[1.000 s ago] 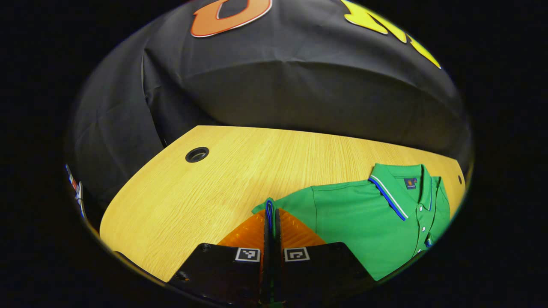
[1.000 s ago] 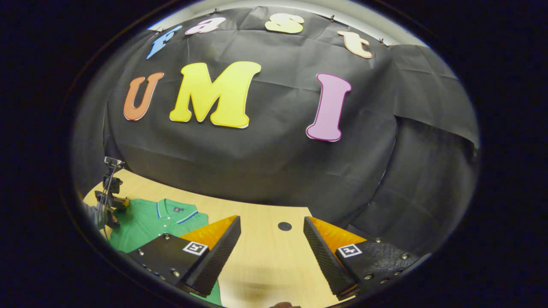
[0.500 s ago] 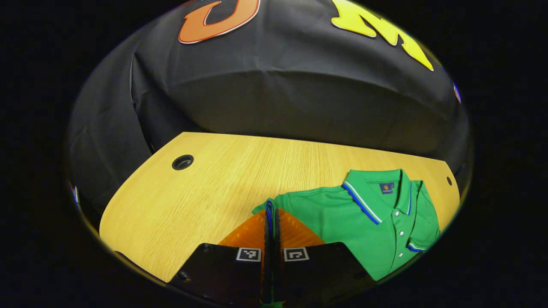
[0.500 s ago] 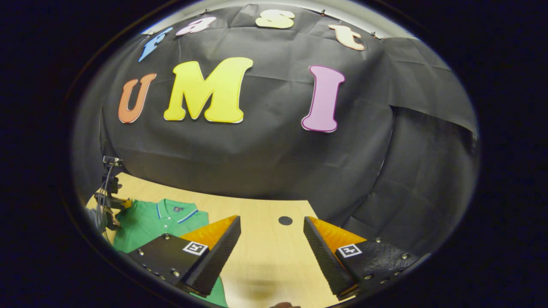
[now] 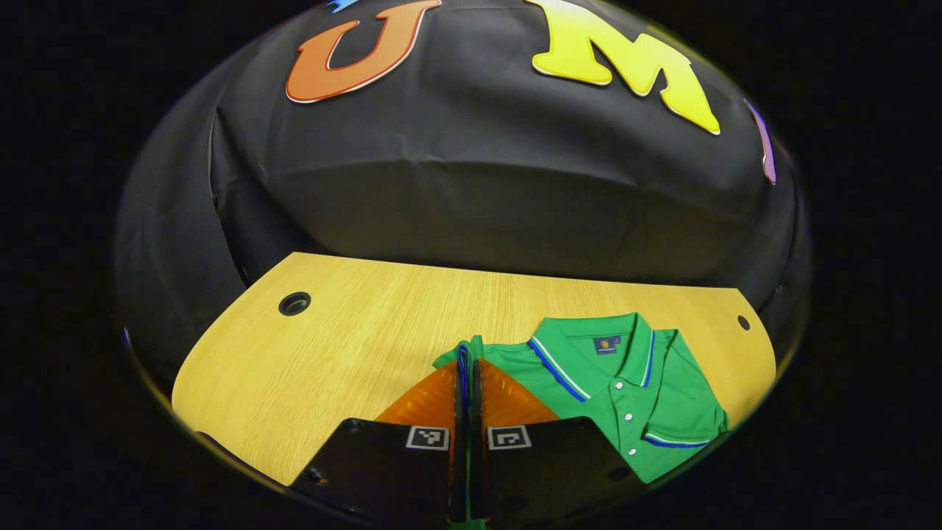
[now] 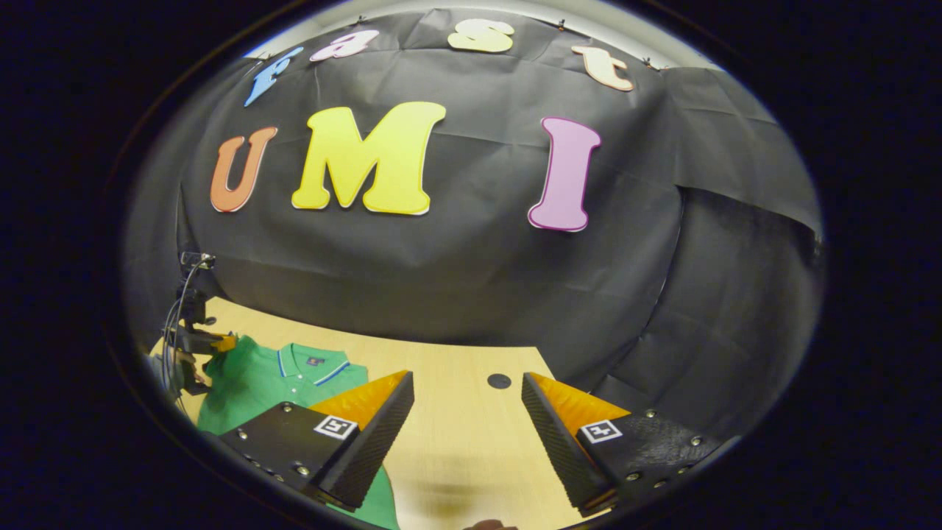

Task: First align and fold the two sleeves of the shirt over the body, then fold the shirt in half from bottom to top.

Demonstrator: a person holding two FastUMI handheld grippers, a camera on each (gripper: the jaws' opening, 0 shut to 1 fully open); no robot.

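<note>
- On the pale wooden bench (image 5: 353, 346) lies a green polo shirt (image 5: 625, 397), collar toward the black cloth wall (image 5: 471, 199), its front buttons facing up.
- Blue and white stripes trim the collar (image 5: 559, 364), and a small dark label sits inside the neck.
- One sleeve (image 5: 681, 423) is already folded in over the body, its striped cuff lying across the chest on the side away from the left tool.
- The other sleeve (image 5: 462, 353) is lifted off the wood, its blue-trimmed edge pinched between the two fingers of the left tool (image 5: 466, 368), which are pressed tight together on the fabric.
- From the right gripper view, the same shirt (image 6: 257, 379) sits at the far left of the bench (image 6: 456, 442), with the left tool (image 6: 202, 342) and its trailing cables just beside the shoulder.
- The right tool (image 6: 467, 419) hangs above bare wood well apart from the shirt body, its fingers spread wide with nothing between them.
- Two round cable holes mark the bench, one (image 5: 294, 303) near the left corner, another (image 5: 744, 322) near the right corner.
</note>
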